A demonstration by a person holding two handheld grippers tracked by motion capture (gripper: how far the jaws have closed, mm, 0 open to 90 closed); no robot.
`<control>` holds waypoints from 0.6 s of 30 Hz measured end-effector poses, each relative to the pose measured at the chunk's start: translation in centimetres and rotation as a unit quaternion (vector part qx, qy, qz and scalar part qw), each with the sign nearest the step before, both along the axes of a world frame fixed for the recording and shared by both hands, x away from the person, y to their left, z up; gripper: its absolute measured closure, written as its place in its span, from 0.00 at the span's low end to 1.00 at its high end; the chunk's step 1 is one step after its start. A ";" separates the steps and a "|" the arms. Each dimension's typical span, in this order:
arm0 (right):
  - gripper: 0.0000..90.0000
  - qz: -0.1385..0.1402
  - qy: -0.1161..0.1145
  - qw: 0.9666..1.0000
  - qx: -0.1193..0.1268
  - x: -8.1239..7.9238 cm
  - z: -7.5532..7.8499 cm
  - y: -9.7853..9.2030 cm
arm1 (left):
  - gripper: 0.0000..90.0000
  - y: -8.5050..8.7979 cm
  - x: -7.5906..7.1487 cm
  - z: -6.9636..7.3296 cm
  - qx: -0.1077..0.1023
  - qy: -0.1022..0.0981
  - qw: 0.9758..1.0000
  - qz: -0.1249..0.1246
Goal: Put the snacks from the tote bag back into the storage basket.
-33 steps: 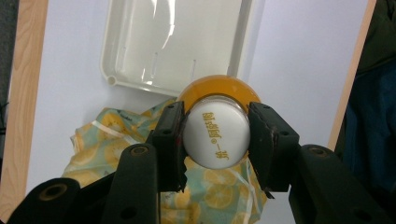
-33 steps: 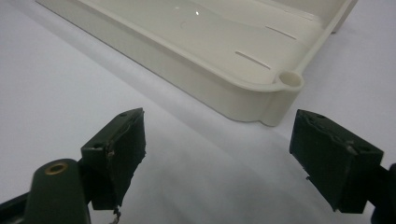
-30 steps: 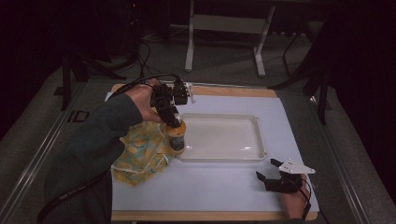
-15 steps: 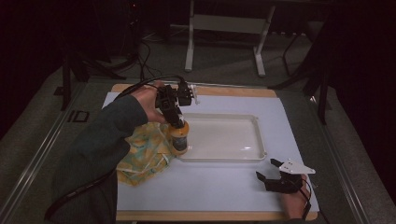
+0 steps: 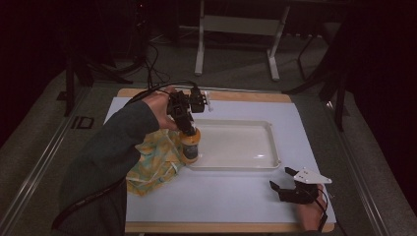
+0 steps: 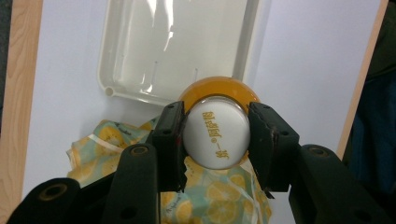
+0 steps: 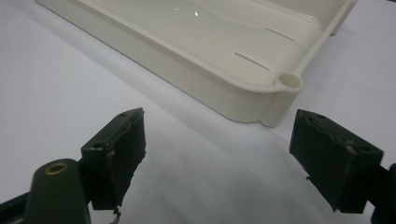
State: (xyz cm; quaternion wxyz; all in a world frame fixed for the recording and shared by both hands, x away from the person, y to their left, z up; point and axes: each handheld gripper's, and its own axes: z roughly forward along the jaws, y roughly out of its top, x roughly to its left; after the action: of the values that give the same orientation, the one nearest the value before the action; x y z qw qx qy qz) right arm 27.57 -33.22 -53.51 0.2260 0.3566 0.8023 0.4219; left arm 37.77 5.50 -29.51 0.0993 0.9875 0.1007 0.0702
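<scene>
Dim room, dark floor, metal stand legs behind the table. White sheet (image 5: 236,196) covers a wooden board; on it a shallow cream tray (image 5: 265,129) and, just left of it, a crumpled lemon-print cloth (image 5: 152,164).

Left gripper (image 5: 188,132) points down from above, held in the person's left hand (image 5: 156,105). Jaws are closed on the white cap of a small bottle (image 5: 191,147) of orange liquid. In the left gripper view the cap (image 6: 215,133) sits squarely between the two pads, touching both, with the orange shoulder bulging out beyond.

Bottle hangs upright at the tray's left edge, over the seam where cloth meets tray rim. Cannot tell whether its base touches anything.

Right gripper (image 5: 295,189) rests near the table's front right corner, well apart from the bottle, jaws spread wide with nothing between them. Right gripper view looks at the tray's corner (image 7: 287,81) across bare sheet.

Risks, as I judge them:
- Grip is on the cap alone; smooth round plastic could slip or swivel between the pads, and the bottle would swing or drop.
- Base could catch the tray rim on the way in and tip.
- Cloth lying against the rim could snag and drag along.
</scene>
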 end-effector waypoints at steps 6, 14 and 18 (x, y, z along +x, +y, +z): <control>0.20 0.000 -0.002 1.000 0.000 0.0 0.0 0.0 | 0.65 -0.6 0.3 -0.2 0.000 0.002 1.000 -0.001; 0.20 0.001 -0.004 1.000 0.000 0.0 0.0 0.0 | 0.66 -1.1 0.6 -0.6 0.003 0.000 1.000 -0.001; 0.20 0.001 -0.006 1.000 0.001 -0.1 0.0 0.0 | 0.65 -1.3 0.8 -0.8 0.002 0.001 1.000 -0.002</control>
State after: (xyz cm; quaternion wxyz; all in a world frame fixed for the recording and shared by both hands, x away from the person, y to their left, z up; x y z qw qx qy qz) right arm 27.48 -33.23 -53.51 0.2299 0.3535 0.8010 0.4249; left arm 38.53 4.23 -30.34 0.0975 0.9879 0.0987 0.0695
